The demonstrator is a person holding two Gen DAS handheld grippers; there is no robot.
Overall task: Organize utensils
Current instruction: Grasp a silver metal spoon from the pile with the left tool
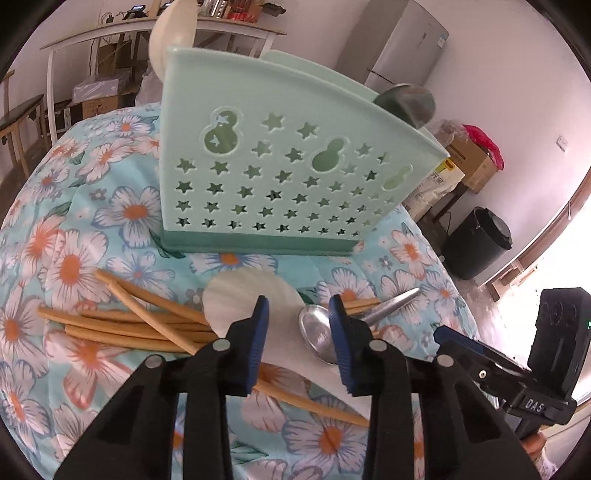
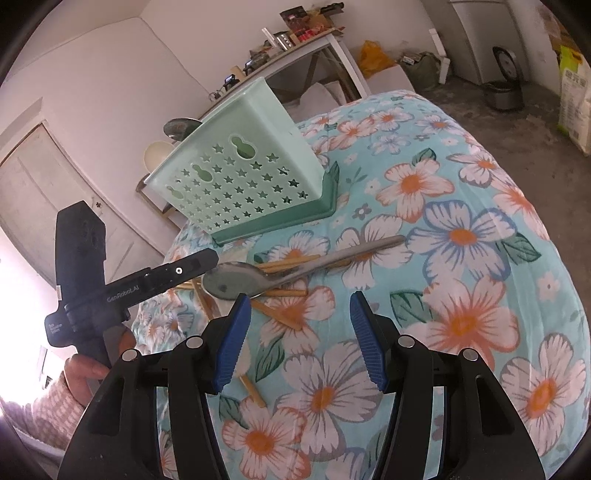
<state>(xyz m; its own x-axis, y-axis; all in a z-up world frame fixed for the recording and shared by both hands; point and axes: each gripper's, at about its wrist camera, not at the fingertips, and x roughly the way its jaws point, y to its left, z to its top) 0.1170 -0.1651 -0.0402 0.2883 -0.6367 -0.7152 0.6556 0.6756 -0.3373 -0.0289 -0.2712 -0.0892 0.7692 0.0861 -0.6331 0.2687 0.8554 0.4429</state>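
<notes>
A mint-green utensil holder [image 1: 280, 173] with star-shaped holes stands on the floral cloth; it also shows in the right wrist view [image 2: 243, 184]. A white ladle [image 1: 173, 37] and a dark spoon [image 1: 406, 103] stick up out of it. On the cloth lie several wooden chopsticks [image 1: 125, 321], a white spoon [image 1: 251, 295] and a metal spoon [image 1: 321, 332], the metal spoon also in the right wrist view [image 2: 258, 277]. My left gripper [image 1: 299, 306] is open over the white spoon's bowl. My right gripper [image 2: 299, 306] is open and empty just short of the metal spoon.
The floral tablecloth [image 2: 461, 236] covers a round table that drops off on all sides. A shelf with clutter [image 1: 147, 22] and boxes stand behind. A black bin [image 1: 476, 243] is on the floor at the right.
</notes>
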